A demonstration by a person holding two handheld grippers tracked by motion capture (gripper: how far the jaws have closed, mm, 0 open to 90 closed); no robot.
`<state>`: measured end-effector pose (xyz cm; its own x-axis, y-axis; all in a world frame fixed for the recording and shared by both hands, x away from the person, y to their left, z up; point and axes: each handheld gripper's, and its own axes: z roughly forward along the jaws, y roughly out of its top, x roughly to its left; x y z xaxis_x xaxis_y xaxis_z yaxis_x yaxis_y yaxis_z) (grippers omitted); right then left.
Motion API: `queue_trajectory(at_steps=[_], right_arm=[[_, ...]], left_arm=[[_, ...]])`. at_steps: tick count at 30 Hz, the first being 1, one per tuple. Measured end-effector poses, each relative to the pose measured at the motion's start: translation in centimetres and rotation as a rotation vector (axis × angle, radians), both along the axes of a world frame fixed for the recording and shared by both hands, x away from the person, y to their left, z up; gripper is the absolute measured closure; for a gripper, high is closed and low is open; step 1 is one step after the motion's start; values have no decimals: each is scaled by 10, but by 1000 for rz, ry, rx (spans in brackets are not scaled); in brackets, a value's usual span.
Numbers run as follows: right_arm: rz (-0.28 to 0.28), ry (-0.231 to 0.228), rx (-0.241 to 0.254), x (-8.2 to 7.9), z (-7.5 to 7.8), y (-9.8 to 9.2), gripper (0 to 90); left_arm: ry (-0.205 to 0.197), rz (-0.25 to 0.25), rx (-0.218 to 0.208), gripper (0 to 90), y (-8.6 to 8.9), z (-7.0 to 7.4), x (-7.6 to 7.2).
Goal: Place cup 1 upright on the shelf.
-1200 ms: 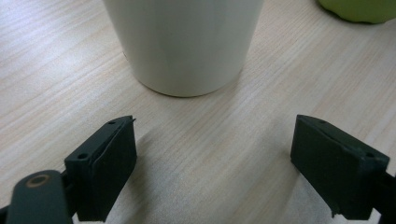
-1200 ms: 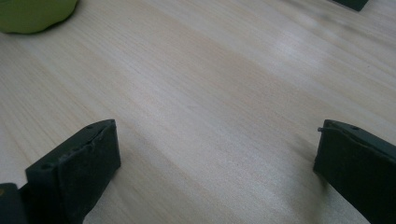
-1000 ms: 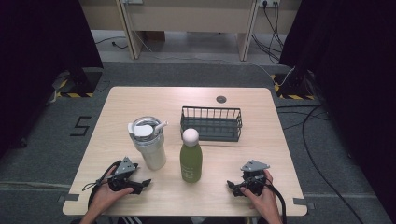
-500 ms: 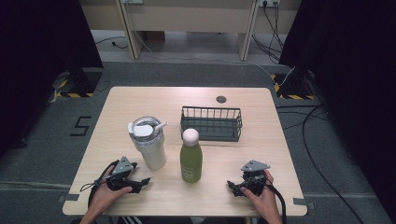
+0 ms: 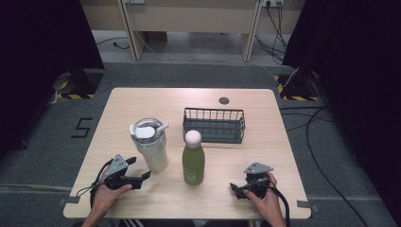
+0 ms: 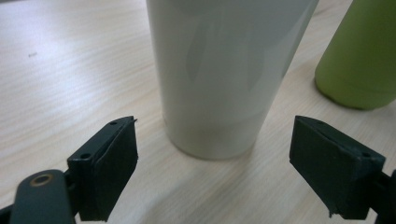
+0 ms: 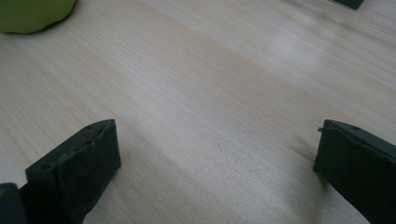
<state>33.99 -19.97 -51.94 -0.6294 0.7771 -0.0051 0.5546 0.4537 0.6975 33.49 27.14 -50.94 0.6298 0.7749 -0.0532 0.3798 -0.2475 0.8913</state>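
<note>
Since earlier: my left gripper [image 5: 142,176] sits slightly nearer the white tumbler [image 5: 151,144] | left jaws wide apart, empty, tumbler base just ahead | right gripper [image 5: 238,189] spread wide, empty, on table [image 5: 265,156] | green bottle [image 5: 193,158] upright beside tumbler, before wire basket [image 5: 214,125].

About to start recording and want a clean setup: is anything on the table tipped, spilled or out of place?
Nothing stands out. The white tumbler and green bottle stand upright side by side, apart, with no spill on the table. The wire basket sits level behind them. The left gripper and right gripper are open, holding nothing.
</note>
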Motion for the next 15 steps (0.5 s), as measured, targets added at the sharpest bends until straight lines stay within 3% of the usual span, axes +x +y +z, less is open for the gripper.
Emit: queue_trajectory(at_steps=[5, 15], right_arm=[[0, 0, 0, 0, 0, 0, 5], [1, -1, 0, 0, 0, 0, 5]], left_arm=[[-46, 14, -8, 150, -4, 2, 0], [-75, 10, -20, 150, -17, 3, 7]])
